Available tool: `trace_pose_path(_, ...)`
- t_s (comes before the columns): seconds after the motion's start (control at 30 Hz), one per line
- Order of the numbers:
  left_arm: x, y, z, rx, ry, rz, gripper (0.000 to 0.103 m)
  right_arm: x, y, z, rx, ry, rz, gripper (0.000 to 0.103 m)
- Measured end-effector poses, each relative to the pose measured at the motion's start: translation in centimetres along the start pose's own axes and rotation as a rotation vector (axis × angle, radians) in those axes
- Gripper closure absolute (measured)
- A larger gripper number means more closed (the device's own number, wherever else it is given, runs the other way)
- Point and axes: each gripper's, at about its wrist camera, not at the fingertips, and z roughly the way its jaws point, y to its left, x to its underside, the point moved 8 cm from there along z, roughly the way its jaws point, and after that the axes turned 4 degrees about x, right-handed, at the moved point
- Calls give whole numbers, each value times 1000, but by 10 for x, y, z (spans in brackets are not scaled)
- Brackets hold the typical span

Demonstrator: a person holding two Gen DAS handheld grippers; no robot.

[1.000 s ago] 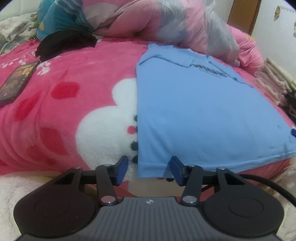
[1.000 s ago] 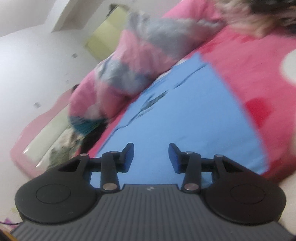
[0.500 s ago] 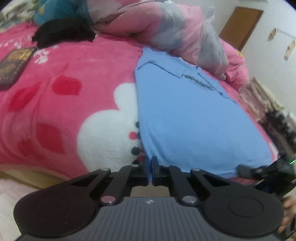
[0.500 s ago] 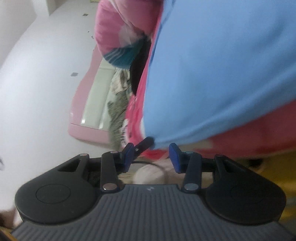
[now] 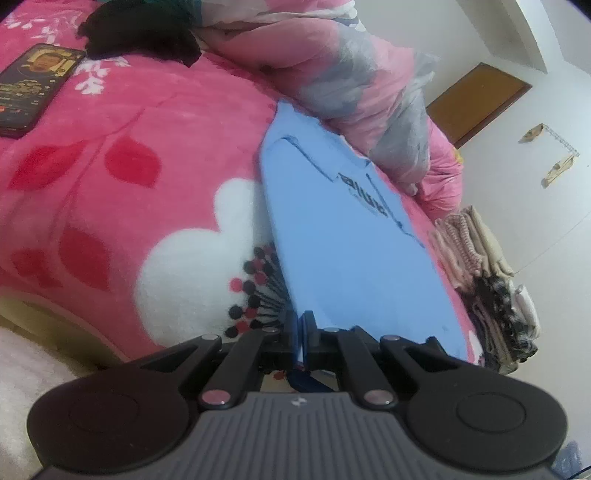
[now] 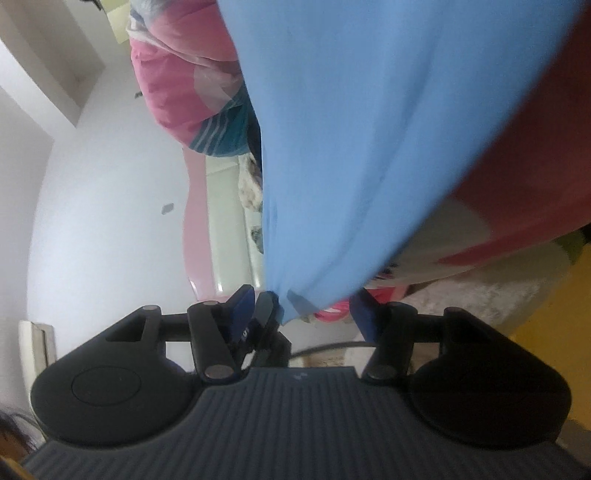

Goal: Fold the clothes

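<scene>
Fabric of one kind is the task's thing here: a single light-blue polo shirt (image 5: 343, 236) is lying flat on the pink blanket (image 5: 122, 173) of the bed, collar toward the far end, a dark printed logo on its chest, smooth with few creases. One phone (image 5: 35, 86) is lying face up on the blanket at the far left, one black garment (image 5: 136, 31) is crumpled beyond it, one pink-and-grey quilt (image 5: 332, 70) is bunched past the collar, and one stack of folded clothes (image 5: 487, 284) is sitting at the bed's right edge. The left gripper (image 5: 300, 328) is pinching the shirt's near hem corner — its blue fingers (image 5: 290, 326) pressed together on the cloth. The right gripper (image 6: 306, 304) is rolled sideways, its jaws having just been opening; the fingers (image 6: 364, 314) are standing spread, the other hem corner hanging between them — not pinched.
</scene>
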Motion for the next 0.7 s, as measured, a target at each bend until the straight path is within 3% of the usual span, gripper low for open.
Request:
trace_pose_path(0.1,0,-1,-1,14,-2,2,100,3,5,9,-34,8,13,53)
trace_pose_path(0.17,0,-1,-3,9,-7,21,100,5,9,13,-49,7,13,65)
trace_pose_path(0.23,0,-1,-4,15,-12,29,100,7,10,16,-57,9,16,86)
trace_pose_path(0.33,0,2,-5,29,-19,18,99,8,11,16,-70,5,10,100)
trace_pose_path(0.4,-1,8,-5,43,-26,-28,80,9,14,14,-75,-2,-5,101)
trace_pose_path(0.47,-2,17,-4,65,-40,-101,68,9,17,12,-79,-6,-15,101)
trace_pose_path(0.57,-5,28,1,119,-46,-197,67,9,22,19,-85,-7,-14,101)
trace_pose_path(0.7,-9,34,9,129,-41,-231,62,5,27,32,-90,-10,-12,101)
